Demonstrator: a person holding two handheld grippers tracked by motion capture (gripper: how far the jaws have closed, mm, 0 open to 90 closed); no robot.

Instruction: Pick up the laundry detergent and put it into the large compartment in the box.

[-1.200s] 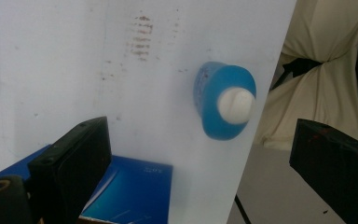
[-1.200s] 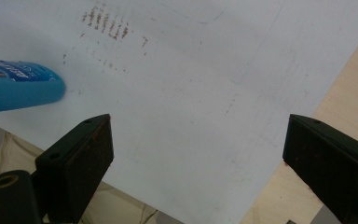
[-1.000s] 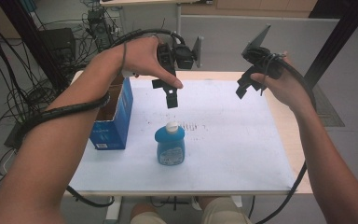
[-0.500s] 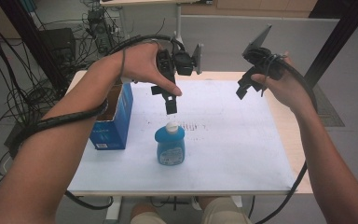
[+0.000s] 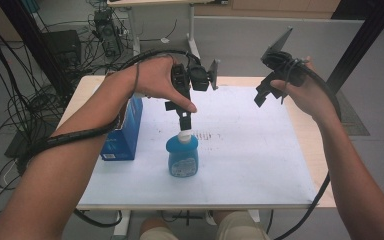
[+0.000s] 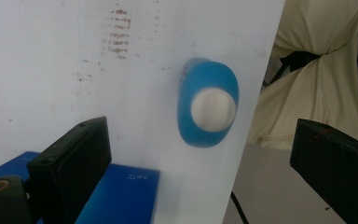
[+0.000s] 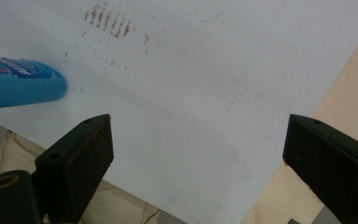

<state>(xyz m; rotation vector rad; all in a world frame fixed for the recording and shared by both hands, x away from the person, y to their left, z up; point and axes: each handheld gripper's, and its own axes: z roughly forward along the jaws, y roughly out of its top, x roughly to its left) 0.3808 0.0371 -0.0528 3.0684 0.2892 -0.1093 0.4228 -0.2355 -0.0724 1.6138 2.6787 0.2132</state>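
**Left gripper poised over bottle cap, nothing held yet**

Nearest the person: squat blue plastic bottle w/ white round cap (image 5: 183, 156), upright on the white paper sheet (image 5: 250, 150) covering the table, near its front edge. Just beside it to the left stands a blue cardboard box (image 5: 125, 135), apart from the bottle.

Directly above the cap hangs the left gripper (image 5: 184, 119), pointing down. In the left gripper view its jaws are wide apart & empty, cap (image 6: 213, 109) seen between them but closer to the right jaw's side, not centred.

Farther back & well to the right, the right gripper (image 5: 261, 95) is held in the air, jaws spread wide, holding nothing; its view looks at bare paper.

Risk, as I judge it: cap off-centre between the jaws, so one jaw could hit first on closing & tip or shove the bottle toward the box.

Vs half a sec ago: left gripper approx. same spot above the cap, bottle & box unmoved, right gripper barely shifted.
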